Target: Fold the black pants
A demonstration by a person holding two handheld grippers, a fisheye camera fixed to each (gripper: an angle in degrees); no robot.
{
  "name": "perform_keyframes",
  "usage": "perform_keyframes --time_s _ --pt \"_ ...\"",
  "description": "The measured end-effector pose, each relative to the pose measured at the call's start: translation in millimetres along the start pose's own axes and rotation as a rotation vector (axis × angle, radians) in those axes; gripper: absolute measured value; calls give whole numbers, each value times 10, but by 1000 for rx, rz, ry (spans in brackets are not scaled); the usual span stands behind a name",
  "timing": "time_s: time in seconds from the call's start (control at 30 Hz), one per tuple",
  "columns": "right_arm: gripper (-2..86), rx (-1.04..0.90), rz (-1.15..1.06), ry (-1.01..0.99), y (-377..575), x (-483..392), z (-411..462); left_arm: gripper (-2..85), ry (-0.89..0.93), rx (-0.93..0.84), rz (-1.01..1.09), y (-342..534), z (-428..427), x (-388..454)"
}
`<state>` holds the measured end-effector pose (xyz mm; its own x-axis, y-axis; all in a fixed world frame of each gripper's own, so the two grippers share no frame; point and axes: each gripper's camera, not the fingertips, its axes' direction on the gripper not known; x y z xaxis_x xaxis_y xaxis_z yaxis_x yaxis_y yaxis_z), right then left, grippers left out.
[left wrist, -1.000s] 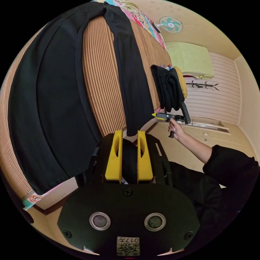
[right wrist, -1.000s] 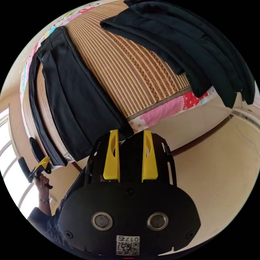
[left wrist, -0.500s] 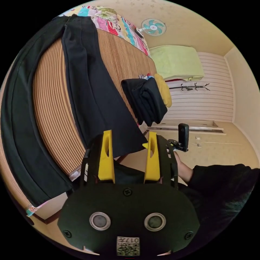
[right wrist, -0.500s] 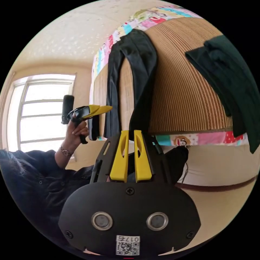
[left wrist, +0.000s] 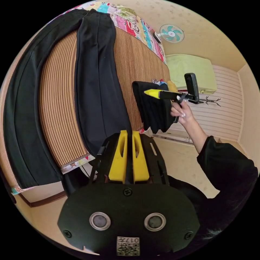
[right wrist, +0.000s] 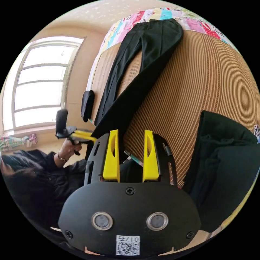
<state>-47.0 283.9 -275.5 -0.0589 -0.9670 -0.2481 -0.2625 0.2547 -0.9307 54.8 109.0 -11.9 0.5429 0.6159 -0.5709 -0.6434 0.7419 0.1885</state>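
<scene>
The black pants (left wrist: pixel 100 81) lie spread on a woven mat (left wrist: pixel 57 103) on the bed, their two legs apart. My left gripper (left wrist: pixel 129 133) is at the mat's near edge, shut on the hem of one leg. In the right gripper view the same pants (right wrist: pixel 151 43) run from the far end of the mat down to the left gripper (right wrist: pixel 90 135), which a hand holds at the hem. My right gripper (right wrist: pixel 131 132) stands open above the mat beside that leg, with nothing pinched. The left gripper view has the right gripper (left wrist: pixel 147 92) raised in a hand.
A stack of folded dark clothes (left wrist: pixel 157 113) sits near the mat's edge, large at the right of the right gripper view (right wrist: pixel 224 168). A patchwork quilt (left wrist: pixel 135 24) borders the mat. A wall fan (left wrist: pixel 171 33), a window (right wrist: pixel 40 89) and the person's dark sleeve (left wrist: pixel 227 168) surround the bed.
The left jaws, open half a second ago, have closed on the leg's hem. The right jaws, then shut on that hem, have opened and lifted off toward the folded stack.
</scene>
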Motion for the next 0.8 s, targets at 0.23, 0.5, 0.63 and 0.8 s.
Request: perform_keyframes --time_s 0.23,0.5,0.63,0.8 --pt "181 316 315 -268 -2078 1227 -185 7 89 120 -73 243 -43 106" --pt "106 613 481 -197 -3043 1474 -134 -2 254 216 -99 369 -256 38" --pt "42 696 463 -267 -3322 1167 -136 -5 429 289 -141 569 -614 -200" --pt "31 749 281 -374 -3739 187 66 -5 527 416 -213 1025 -1351 -649"
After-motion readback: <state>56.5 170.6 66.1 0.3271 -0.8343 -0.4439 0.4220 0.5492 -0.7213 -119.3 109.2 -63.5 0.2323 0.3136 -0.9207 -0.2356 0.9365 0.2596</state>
